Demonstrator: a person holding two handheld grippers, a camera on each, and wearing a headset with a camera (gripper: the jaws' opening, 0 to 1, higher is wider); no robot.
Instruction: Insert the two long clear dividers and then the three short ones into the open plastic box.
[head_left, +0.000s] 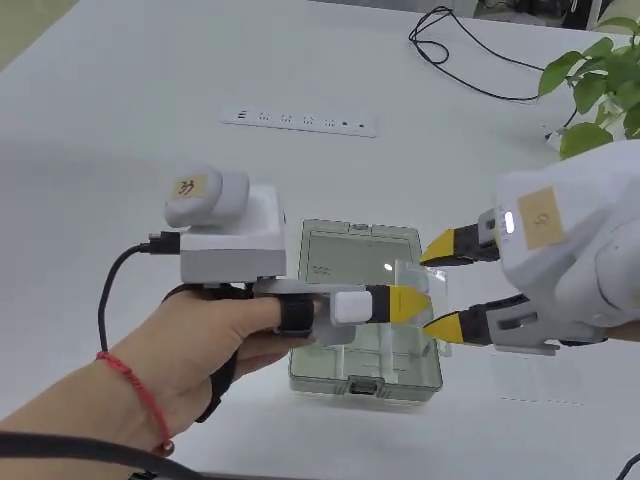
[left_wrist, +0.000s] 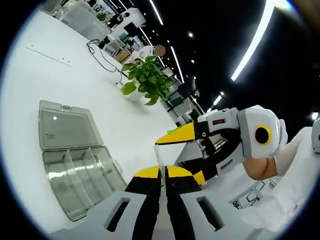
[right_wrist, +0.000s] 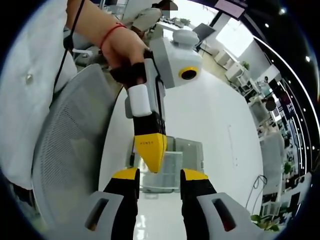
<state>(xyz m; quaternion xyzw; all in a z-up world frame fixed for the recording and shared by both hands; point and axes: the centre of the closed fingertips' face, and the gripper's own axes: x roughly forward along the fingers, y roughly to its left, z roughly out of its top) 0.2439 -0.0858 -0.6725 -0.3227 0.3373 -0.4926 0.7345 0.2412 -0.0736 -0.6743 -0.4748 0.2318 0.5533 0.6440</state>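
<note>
The clear plastic box (head_left: 420, 378) lies open on the white table, its lid (head_left: 358, 252) flat behind the base. In the left gripper view the box (left_wrist: 57, 192) has long clear dividers (left_wrist: 93, 167) standing in its base. My left gripper (head_left: 418, 303) hovers over the box, shut on a thin clear divider (left_wrist: 159, 156) that sticks up between its jaws (left_wrist: 163, 172). My right gripper (head_left: 440, 288) is open, one jaw on each side of the divider's free end (head_left: 418, 276). From the right gripper view, the left gripper (right_wrist: 152, 162) points in between my open right gripper (right_wrist: 159, 177).
A white power strip (head_left: 298, 121) lies at the back of the table. A black cable (head_left: 470, 62) and a green plant (head_left: 600, 80) are at the far right. A grey mesh chair (right_wrist: 65, 145) stands beside the table.
</note>
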